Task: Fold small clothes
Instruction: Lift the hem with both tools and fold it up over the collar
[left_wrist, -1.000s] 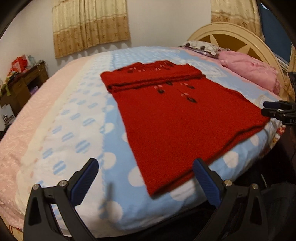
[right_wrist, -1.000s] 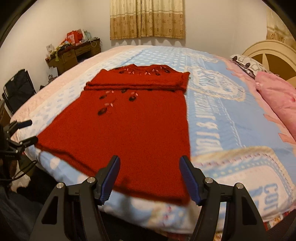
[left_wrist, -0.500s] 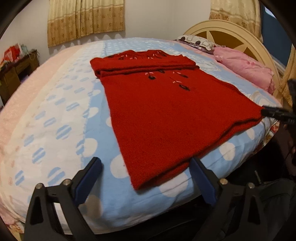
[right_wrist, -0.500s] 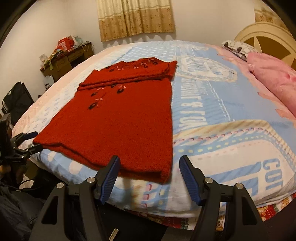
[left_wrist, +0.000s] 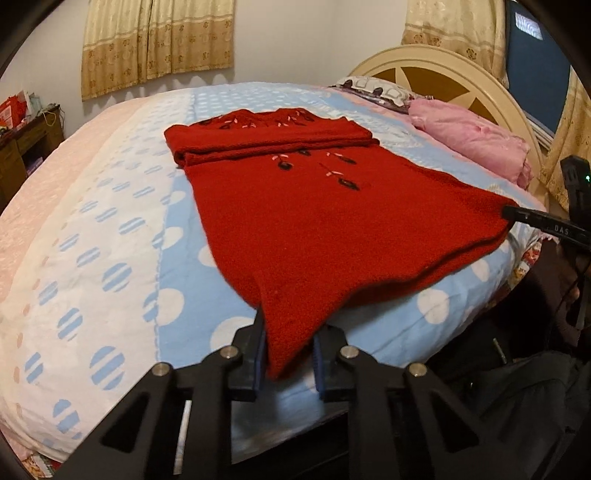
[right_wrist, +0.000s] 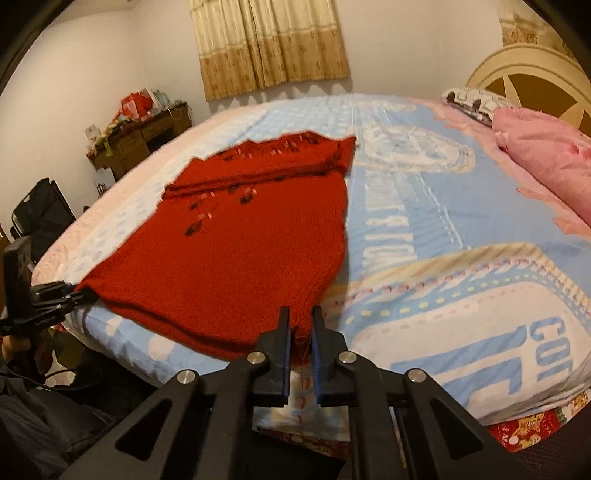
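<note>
Red knitted garment (left_wrist: 332, 221) spread flat across the near half of the bed (left_wrist: 110, 229), sleeves folded over its top in a thick band, dark and pink flower stitching on the chest. Hem towards the bed's near edge, both lower corners pulled slightly off the spotted blue sheet. Pink pillow (left_wrist: 476, 144) against the cream headboard (left_wrist: 436, 70) at the far right, well apart from the garment. Cluttered wooden dresser (right_wrist: 144, 136) against the left wall; contents too small to tell.

Left gripper (left_wrist: 290, 354) angled down at the bed's edge, jaws just having been closing, now clamped on the garment's lower left corner, red knit bunched between the blue pads (left_wrist: 260, 350). Right gripper (right_wrist: 300, 332) likewise tilted downward, jaws just having been closing, now nearly together and pinching the lower right corner, a thin fold of red showing between them. Each gripper visible at the far hem corner in the other's view.
</note>
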